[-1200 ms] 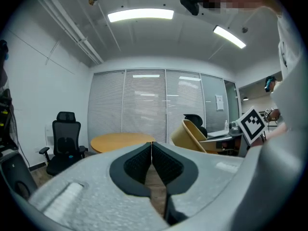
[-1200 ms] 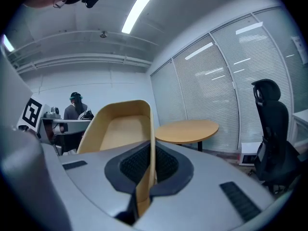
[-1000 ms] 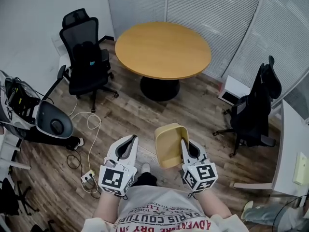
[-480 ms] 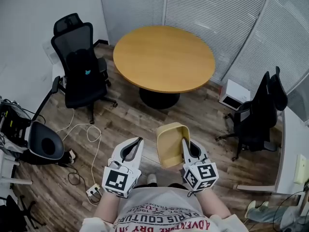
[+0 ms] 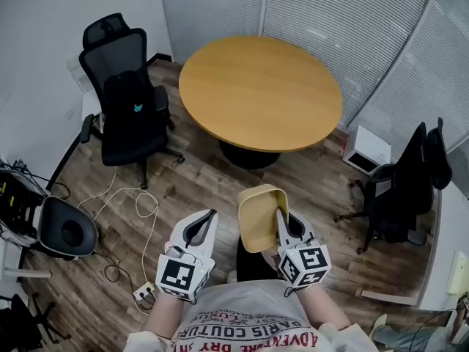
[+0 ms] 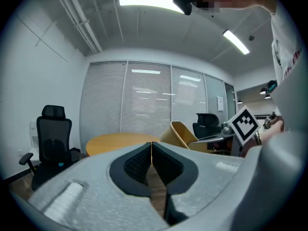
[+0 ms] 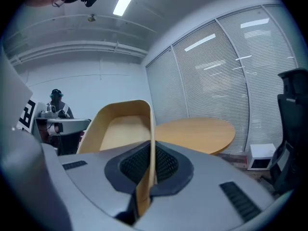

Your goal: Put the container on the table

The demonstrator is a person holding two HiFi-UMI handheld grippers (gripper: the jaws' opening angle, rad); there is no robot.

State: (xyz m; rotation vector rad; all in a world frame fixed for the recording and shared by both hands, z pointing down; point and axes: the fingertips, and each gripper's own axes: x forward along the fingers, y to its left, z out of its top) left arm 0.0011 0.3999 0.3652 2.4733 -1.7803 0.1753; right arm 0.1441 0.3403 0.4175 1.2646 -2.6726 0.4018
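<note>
While the right gripper (image 5: 278,215) is held low in front of the person's torso, pointing toward the table (image 5: 260,90), its jaws are clamped on one side wall of the container (image 5: 258,215), with the thin wall standing edge-on between the pads. The container is tan and open-topped. It is carried in the air on the near side of the table, above the wood floor (image 5: 198,178), and does not touch the tabletop. The left gripper (image 5: 212,213) is held level with the right one, just beside the container and also aimed at the table. Its jaws are pressed together with nothing between them. Item count: one container, one round table, two grippers and two black office chairs. One chair (image 5: 128,94) stands to the left of the table and the other chair (image 5: 407,182) to the right of it. One white box (image 5: 366,149) stands by the blinds (image 5: 344,20), right of the table, and one white cable (image 5: 124,204) lies on the floor left of the table, on its near side. Compared with half a second ago, the table fills more of the head view and the right-hand chair sits lower in it. Both grippers and the container keep the same pose and the same place in front of the torso.
</note>
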